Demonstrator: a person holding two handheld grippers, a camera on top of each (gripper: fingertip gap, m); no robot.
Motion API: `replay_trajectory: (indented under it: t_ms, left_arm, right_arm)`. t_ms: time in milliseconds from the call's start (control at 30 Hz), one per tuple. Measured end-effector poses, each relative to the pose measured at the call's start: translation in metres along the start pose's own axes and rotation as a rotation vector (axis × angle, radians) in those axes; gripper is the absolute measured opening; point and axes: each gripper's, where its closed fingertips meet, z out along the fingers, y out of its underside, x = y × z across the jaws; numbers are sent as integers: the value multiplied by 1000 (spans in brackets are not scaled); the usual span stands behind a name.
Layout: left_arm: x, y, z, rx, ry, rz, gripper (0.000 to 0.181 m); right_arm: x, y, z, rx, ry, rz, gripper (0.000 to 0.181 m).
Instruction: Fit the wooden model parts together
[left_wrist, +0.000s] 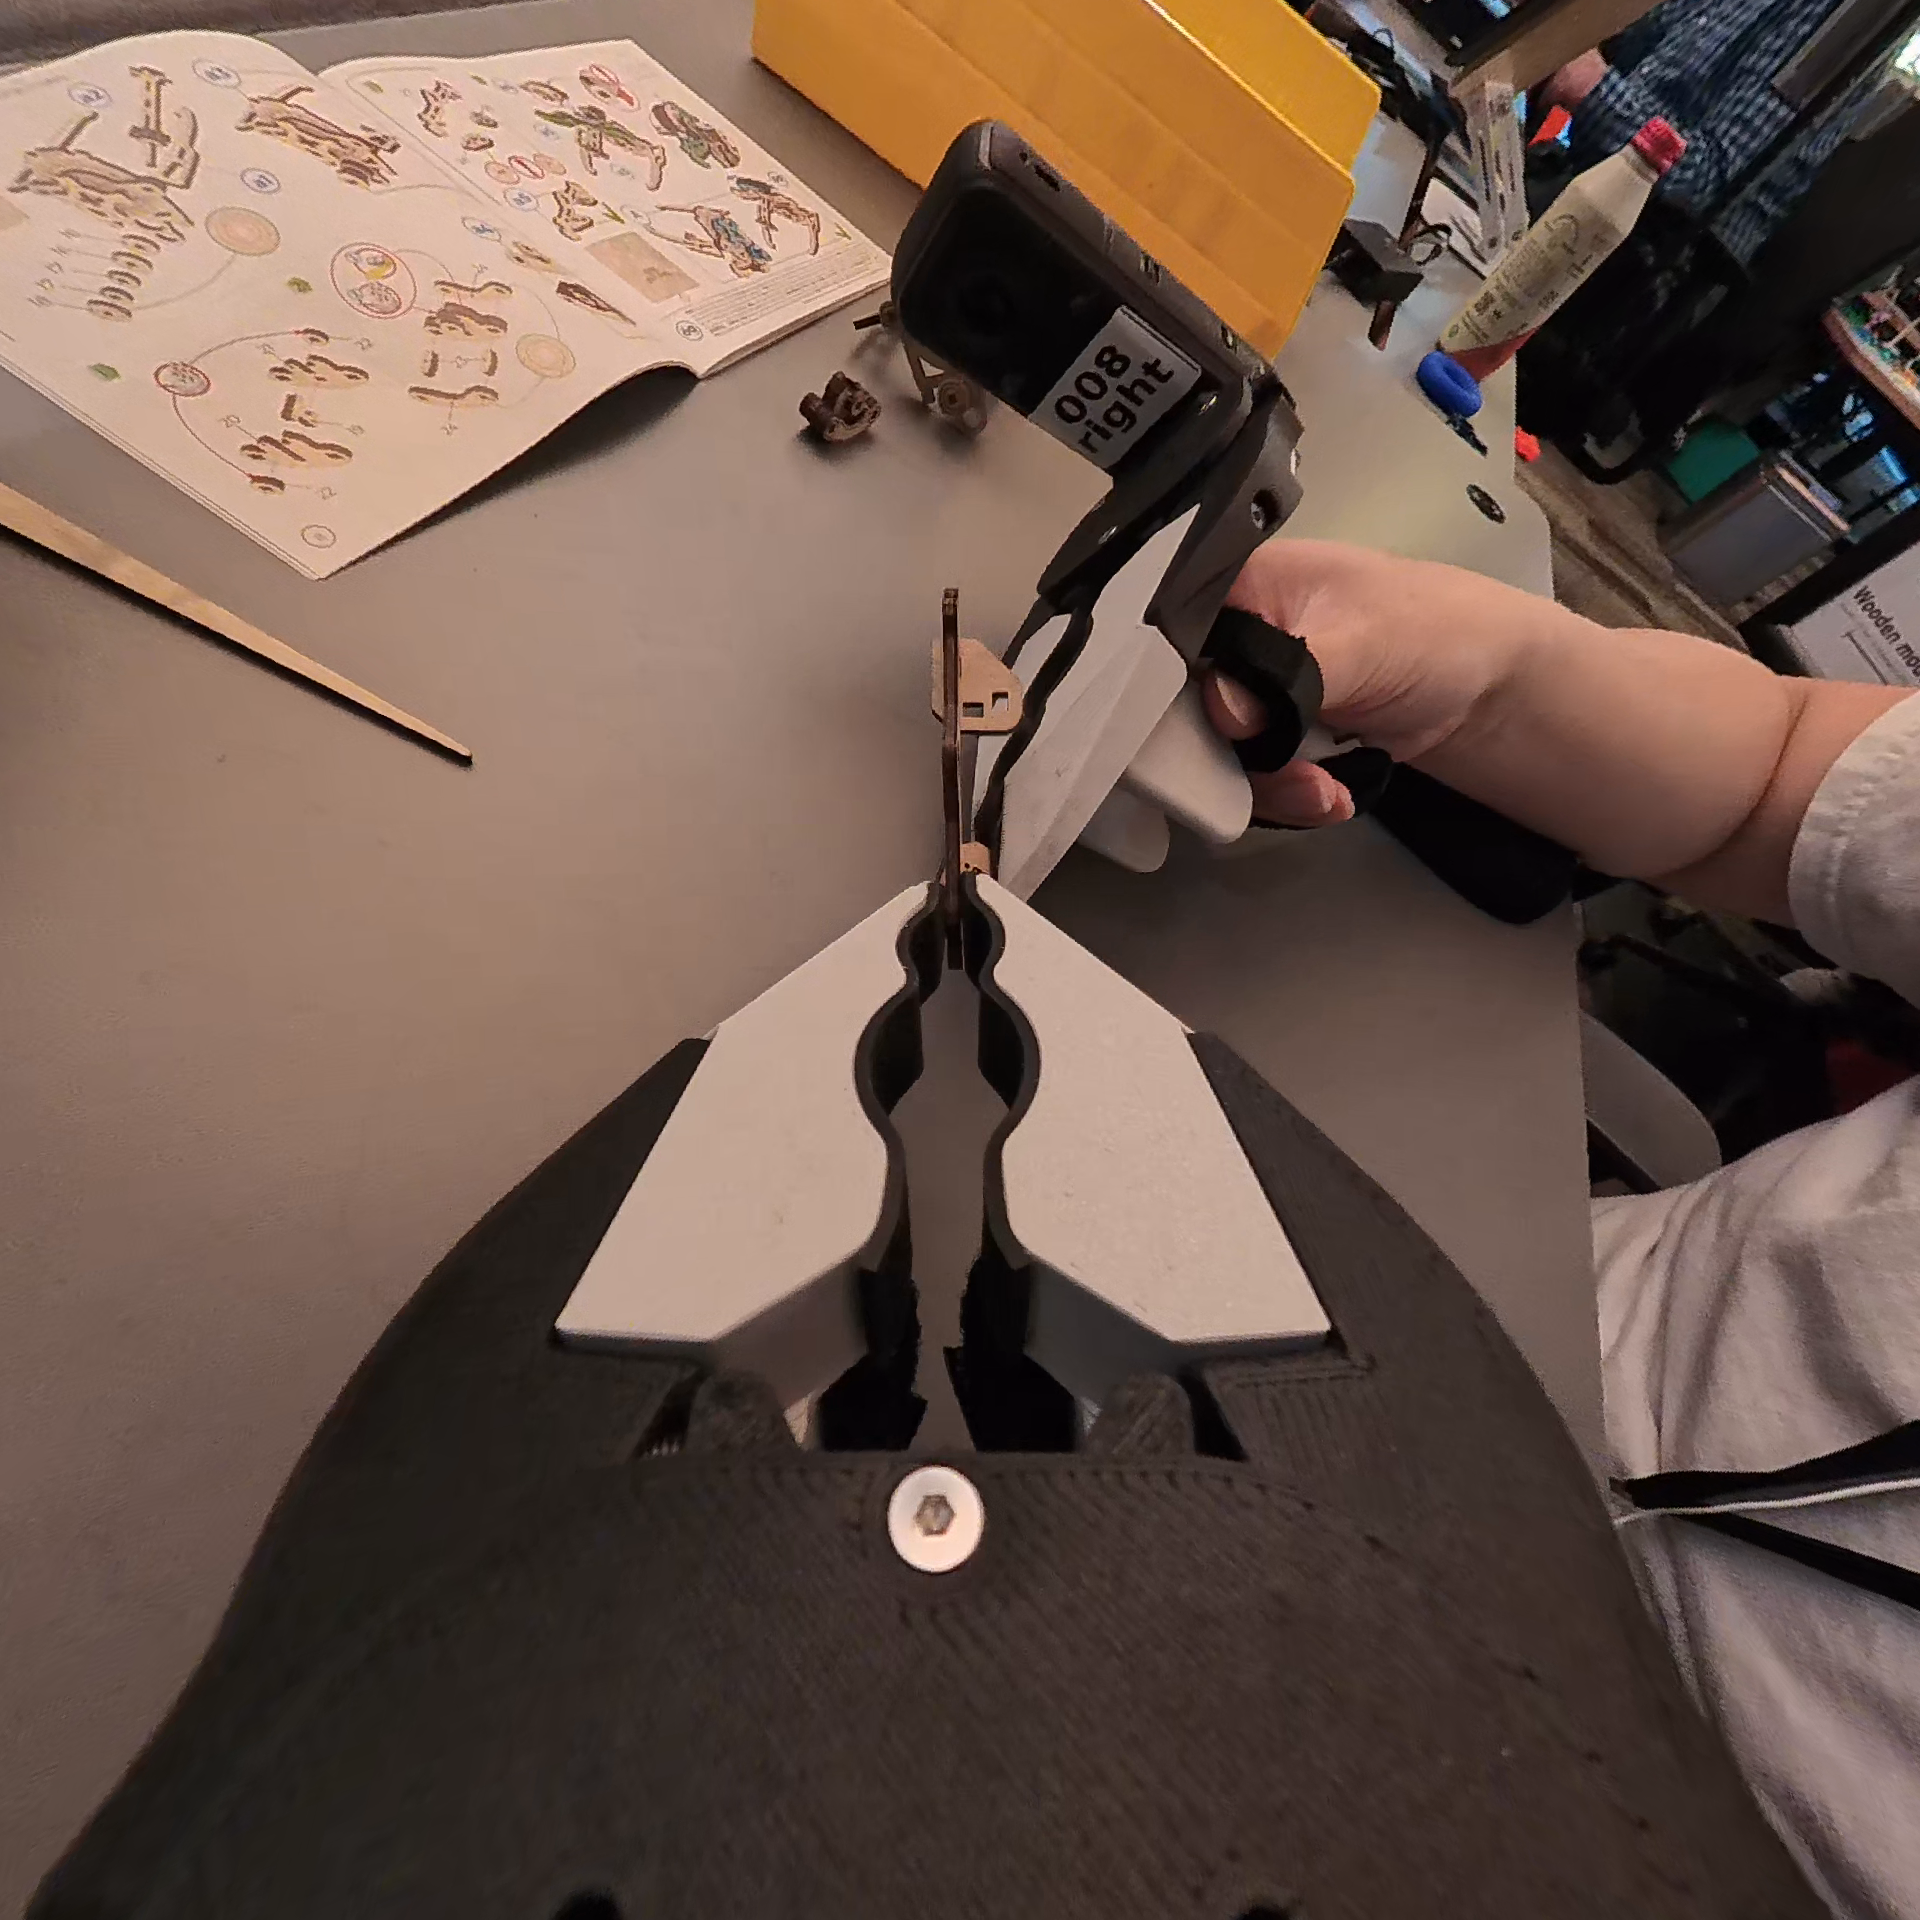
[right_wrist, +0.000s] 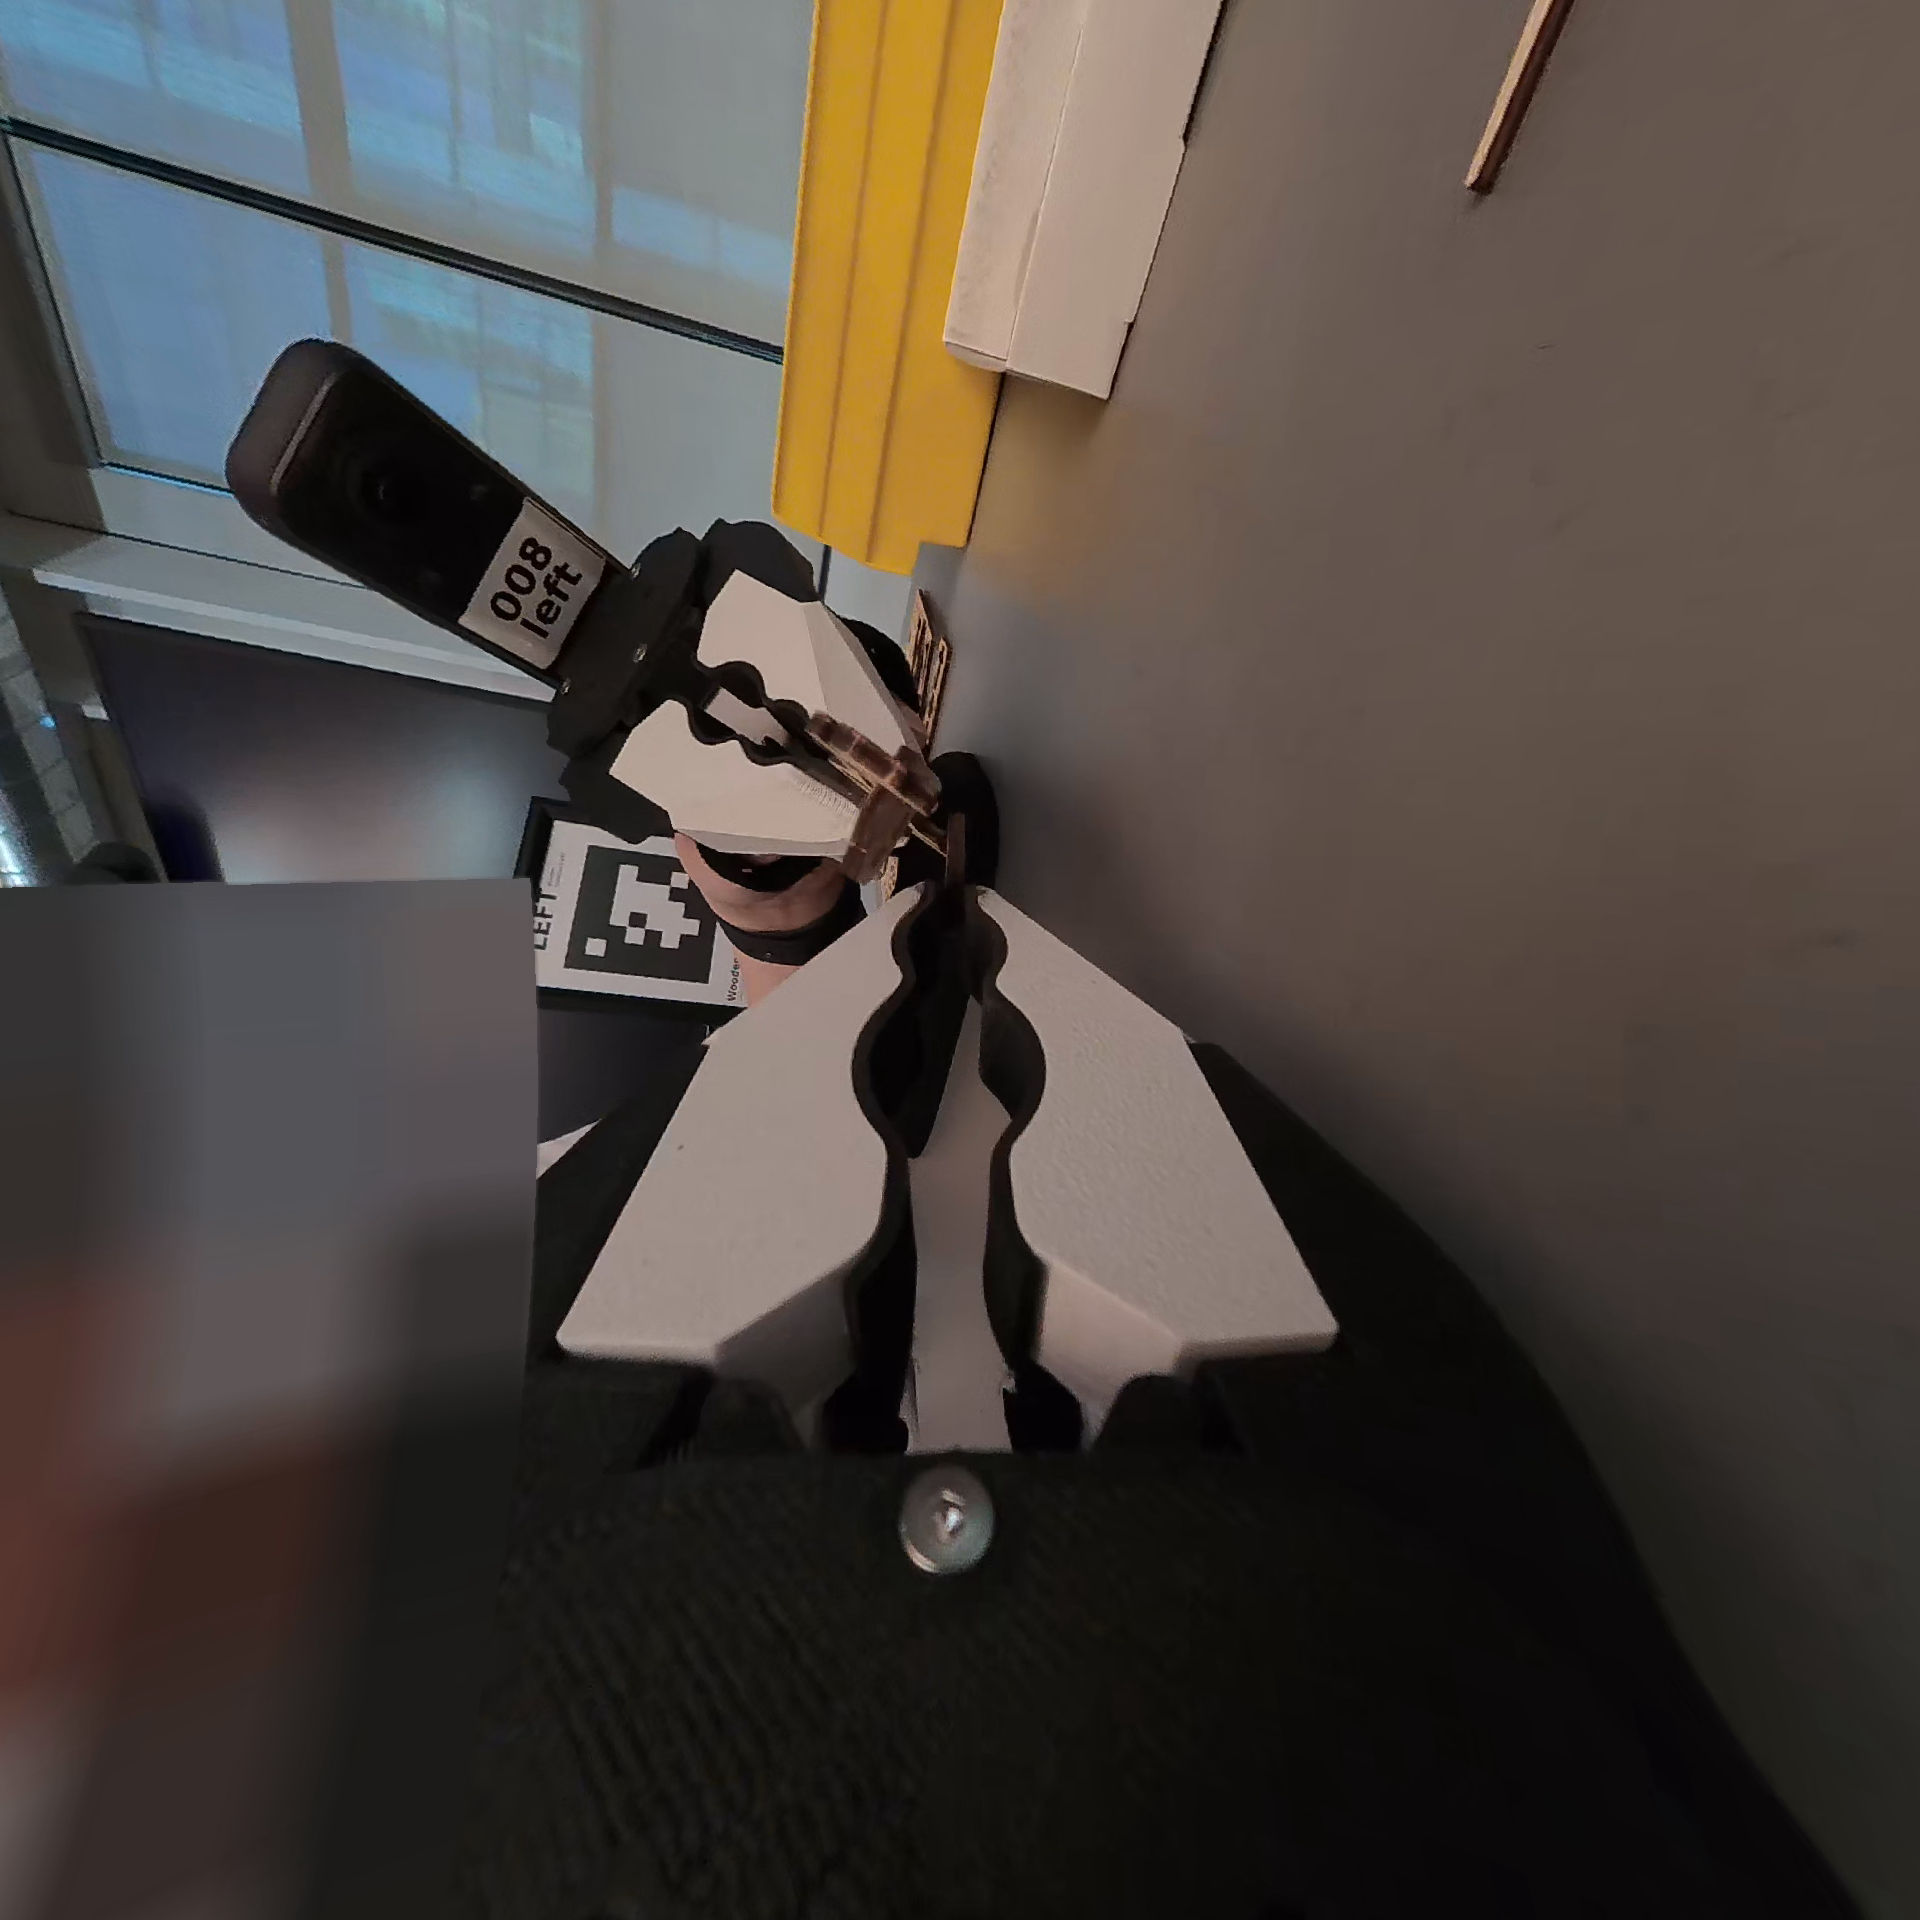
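In the left wrist view my left gripper (left_wrist: 951, 902) is shut on a thin dark wooden part (left_wrist: 949, 727) that stands edge-on above the tips. A lighter slotted wooden plate (left_wrist: 979, 688) sits against it. My right gripper (left_wrist: 989, 854) comes in from the right, held by a hand (left_wrist: 1392, 675), with its tips at that part. In the right wrist view my right gripper (right_wrist: 951, 896) is shut on a thin dark wooden piece (right_wrist: 933, 1039). Its tips meet the layered wooden assembly (right_wrist: 878, 790) held in the left gripper (right_wrist: 902, 800). Both are held above the grey table (left_wrist: 520, 935).
An open instruction booklet (left_wrist: 364, 260) lies at the far left, with a thin wooden strip (left_wrist: 229, 623) below it. Two small wooden sub-assemblies (left_wrist: 840, 405) (left_wrist: 951, 393) lie near a yellow box (left_wrist: 1091, 125). A bottle (left_wrist: 1548, 249) and blue item (left_wrist: 1449, 382) are far right. A white box (right_wrist: 1081, 187) shows in the right wrist view. Left and right tips are no more than a few centimetres apart.
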Motion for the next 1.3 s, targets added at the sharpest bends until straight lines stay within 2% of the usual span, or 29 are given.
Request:
replay_trajectory:
  t_ms: [400, 533, 667, 800, 933, 1300]
  left_arm:
    - [1, 3, 3, -30, -41, 132, 0]
    - [0, 3, 5, -26, -37, 120, 0]
    - [-6, 5, 6, -22, -50, 84, 0]
    - [-2, 2, 7, 2, -5, 26, 0]
    - [-7, 2, 6, 1, -48, 69, 0]
    - [0, 4, 6, -14, -13, 117, 0]
  right_arm:
    - [0, 2, -1, -14, 26, -22, 4]
    - [-7, 1, -1, -5, -24, -16, 8]
    - [1, 0, -1, 3, 25, -33, 4]
    - [10, -3, -6, 9, 84, -44, 2]
    - [10, -1, -7, -9, 86, -41, 3]
    - [2, 4, -7, -50, 48, -48, 2]
